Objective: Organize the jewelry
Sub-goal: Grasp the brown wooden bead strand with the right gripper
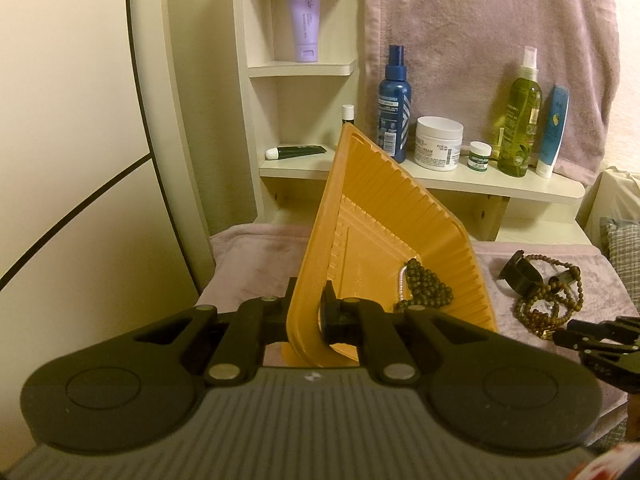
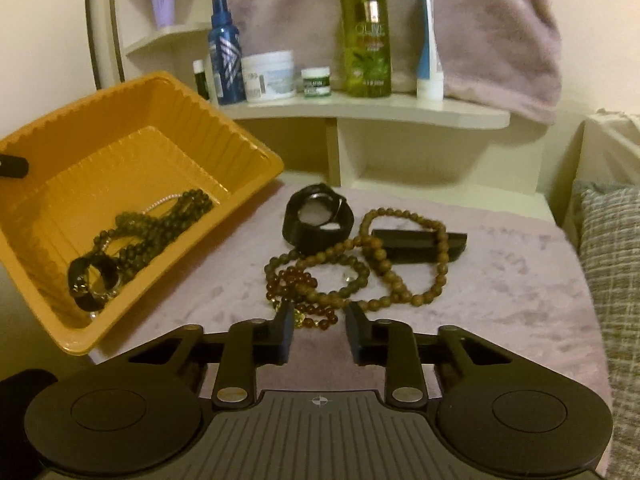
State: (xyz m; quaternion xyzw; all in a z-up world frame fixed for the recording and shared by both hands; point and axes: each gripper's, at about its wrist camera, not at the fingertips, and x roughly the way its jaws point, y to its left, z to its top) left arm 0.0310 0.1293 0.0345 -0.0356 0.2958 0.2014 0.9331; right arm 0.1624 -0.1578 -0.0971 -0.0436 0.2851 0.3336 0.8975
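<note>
Left wrist view: your left gripper [image 1: 308, 312] clamps the tilted orange tray's [image 1: 372, 208] rim. Your right gripper [image 2: 318, 334] hangs part-open, empty, over tangled bead bracelets [image 2: 352, 268].

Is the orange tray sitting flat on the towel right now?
No, the left gripper clamps the orange tray by its rim and holds it tilted, beads pooled in the low corner.

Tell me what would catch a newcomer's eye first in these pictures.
The orange tray stands out: tilted up at the left, its rim clamped by the left gripper, with dark beads and a black bracelet pooled in its low corner. Right of it, a tangle of brown bead bracelets lies on the pink towel, just ahead of the open right gripper. Behind, a tall green bottle stands on the shelf.
</note>
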